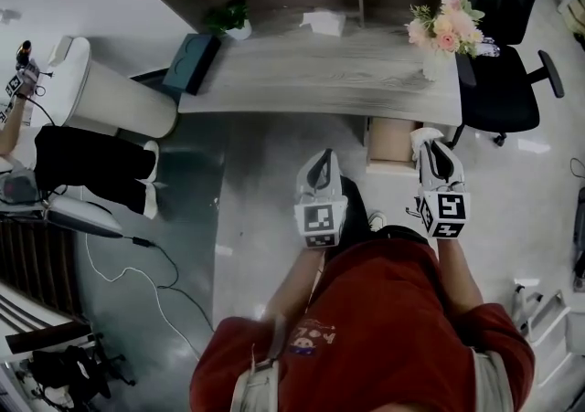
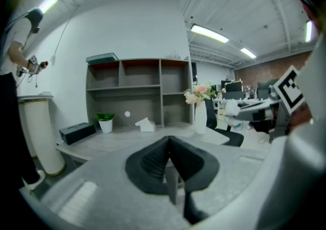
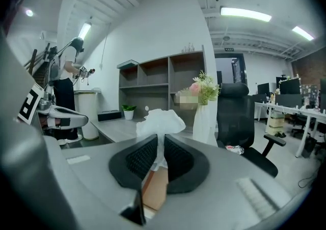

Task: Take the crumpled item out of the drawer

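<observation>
My right gripper [image 3: 158, 141] is shut on a crumpled white paper wad [image 3: 160, 121], which bulges out above the jaws. In the head view the same right gripper [image 1: 427, 142] holds the wad [image 1: 422, 135] just above the open brown drawer [image 1: 391, 142] under the desk's right end. The drawer's brown inside [image 3: 155, 189] shows below the jaws. My left gripper [image 2: 168, 141] is shut with nothing in it; it hangs to the left of the drawer [image 1: 320, 160], in front of the desk. From the left gripper view the wad [image 2: 232, 107] shows at the right.
A grey desk [image 1: 320, 72] carries a vase of flowers [image 1: 445, 28], a tissue box [image 1: 324, 23], a potted plant [image 1: 233, 17] and a black box [image 1: 190, 61]. A black office chair [image 1: 503, 81] stands right. A white bin [image 1: 114, 95], a person [image 1: 91, 163] and a floor cable [image 1: 155, 282] lie left.
</observation>
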A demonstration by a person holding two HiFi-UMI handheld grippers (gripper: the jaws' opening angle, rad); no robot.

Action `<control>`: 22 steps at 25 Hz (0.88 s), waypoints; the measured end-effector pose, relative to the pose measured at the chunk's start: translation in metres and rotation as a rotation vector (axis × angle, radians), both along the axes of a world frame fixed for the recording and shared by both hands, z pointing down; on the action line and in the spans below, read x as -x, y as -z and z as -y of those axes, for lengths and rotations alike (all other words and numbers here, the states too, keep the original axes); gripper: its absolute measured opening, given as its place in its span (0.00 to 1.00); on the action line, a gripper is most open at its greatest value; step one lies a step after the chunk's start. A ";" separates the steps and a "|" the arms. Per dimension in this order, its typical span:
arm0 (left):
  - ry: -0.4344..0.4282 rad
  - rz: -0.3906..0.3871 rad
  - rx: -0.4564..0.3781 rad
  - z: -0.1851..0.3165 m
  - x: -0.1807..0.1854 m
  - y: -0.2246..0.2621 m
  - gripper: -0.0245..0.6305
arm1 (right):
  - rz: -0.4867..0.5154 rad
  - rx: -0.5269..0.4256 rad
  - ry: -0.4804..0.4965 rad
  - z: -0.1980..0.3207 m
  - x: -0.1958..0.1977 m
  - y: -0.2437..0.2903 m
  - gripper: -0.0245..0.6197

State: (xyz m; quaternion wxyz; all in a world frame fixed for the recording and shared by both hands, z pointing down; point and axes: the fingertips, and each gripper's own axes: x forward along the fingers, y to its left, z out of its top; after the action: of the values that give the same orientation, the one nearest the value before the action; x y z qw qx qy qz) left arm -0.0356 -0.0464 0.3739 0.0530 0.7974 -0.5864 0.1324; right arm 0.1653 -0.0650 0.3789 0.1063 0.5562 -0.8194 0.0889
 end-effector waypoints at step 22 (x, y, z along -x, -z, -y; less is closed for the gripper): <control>0.030 0.001 0.032 0.008 0.015 -0.006 0.03 | -0.009 0.030 0.053 0.015 0.025 -0.007 0.10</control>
State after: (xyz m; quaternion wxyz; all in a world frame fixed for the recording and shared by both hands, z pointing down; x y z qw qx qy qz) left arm -0.0511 -0.0540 0.3798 0.0675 0.7875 -0.5960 0.1414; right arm 0.1400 -0.0802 0.3860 0.1209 0.5328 -0.8320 0.0958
